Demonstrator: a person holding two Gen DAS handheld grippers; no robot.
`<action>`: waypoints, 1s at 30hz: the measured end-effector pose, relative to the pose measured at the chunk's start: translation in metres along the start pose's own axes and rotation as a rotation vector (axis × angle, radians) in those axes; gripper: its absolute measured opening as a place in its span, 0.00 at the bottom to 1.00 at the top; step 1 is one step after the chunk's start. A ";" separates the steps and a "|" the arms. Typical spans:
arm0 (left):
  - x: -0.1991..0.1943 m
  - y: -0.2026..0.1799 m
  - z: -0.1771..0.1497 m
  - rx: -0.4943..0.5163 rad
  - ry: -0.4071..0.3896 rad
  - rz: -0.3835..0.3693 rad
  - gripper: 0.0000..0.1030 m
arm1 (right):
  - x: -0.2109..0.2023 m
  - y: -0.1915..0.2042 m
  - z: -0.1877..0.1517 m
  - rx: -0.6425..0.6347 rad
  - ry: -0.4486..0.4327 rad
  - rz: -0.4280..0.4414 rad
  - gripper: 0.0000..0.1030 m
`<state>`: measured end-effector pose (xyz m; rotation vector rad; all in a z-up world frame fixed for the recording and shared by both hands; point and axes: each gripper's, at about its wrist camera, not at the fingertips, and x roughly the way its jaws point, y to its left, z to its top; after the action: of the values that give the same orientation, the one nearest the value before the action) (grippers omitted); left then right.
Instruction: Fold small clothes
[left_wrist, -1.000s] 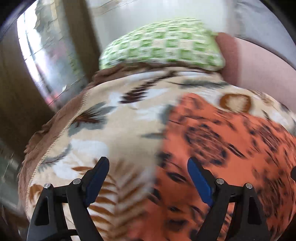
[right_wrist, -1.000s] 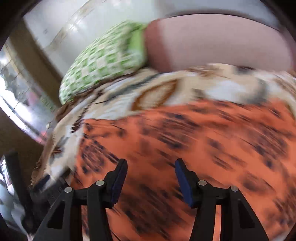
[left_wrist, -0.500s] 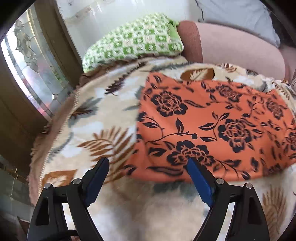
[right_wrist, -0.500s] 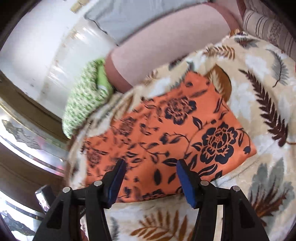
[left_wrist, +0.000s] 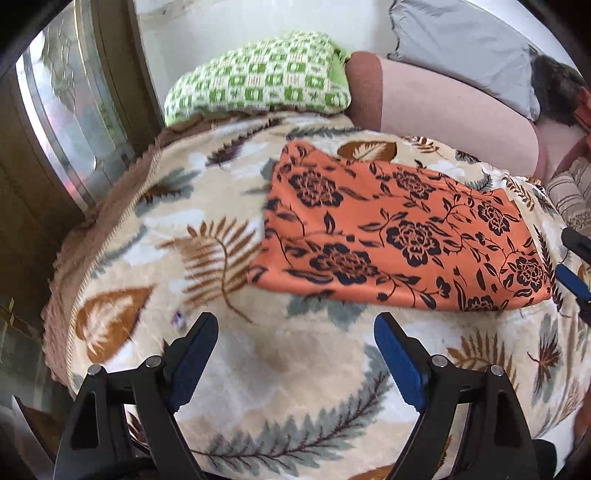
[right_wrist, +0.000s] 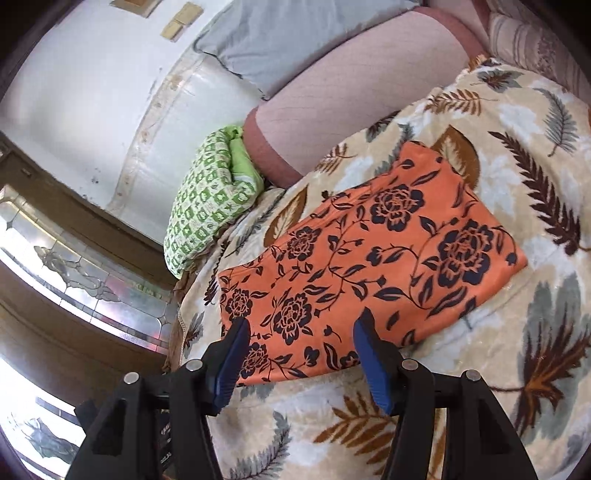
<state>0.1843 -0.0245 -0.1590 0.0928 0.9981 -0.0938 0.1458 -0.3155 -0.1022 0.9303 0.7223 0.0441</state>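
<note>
An orange cloth with dark flower print (left_wrist: 399, 229) lies flat as a folded rectangle on a cream leaf-patterned blanket (left_wrist: 207, 236). My left gripper (left_wrist: 295, 339) is open and empty, held above the blanket just short of the cloth's near edge. In the right wrist view the same cloth (right_wrist: 369, 258) lies ahead, and my right gripper (right_wrist: 301, 339) is open and empty over its near edge. The right gripper's blue pad also shows at the right edge of the left wrist view (left_wrist: 572, 284).
A green checked pillow (left_wrist: 258, 77) and a pink bolster (left_wrist: 450, 107) lie at the blanket's far side, with a grey pillow (left_wrist: 461, 48) behind. A glass door panel (left_wrist: 66, 122) stands to the left. A striped cushion (right_wrist: 535, 40) lies at the far right.
Both grippers have pulled back and up from the cloth. It filled both views a second ago and now lies whole and flat ahead of the open jaws.
</note>
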 end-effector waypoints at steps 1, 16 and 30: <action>0.004 0.001 -0.001 -0.012 0.008 0.007 0.84 | 0.004 -0.003 -0.001 0.001 -0.007 0.008 0.60; 0.046 0.007 0.040 -0.084 -0.043 0.091 0.84 | 0.084 -0.041 0.018 0.023 -0.007 -0.026 0.61; 0.153 0.034 0.051 -0.195 0.191 0.094 0.86 | 0.120 -0.062 0.024 0.071 0.097 -0.068 0.61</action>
<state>0.3134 -0.0023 -0.2585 -0.0308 1.1867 0.1009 0.2358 -0.3311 -0.2052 0.9758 0.8496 0.0031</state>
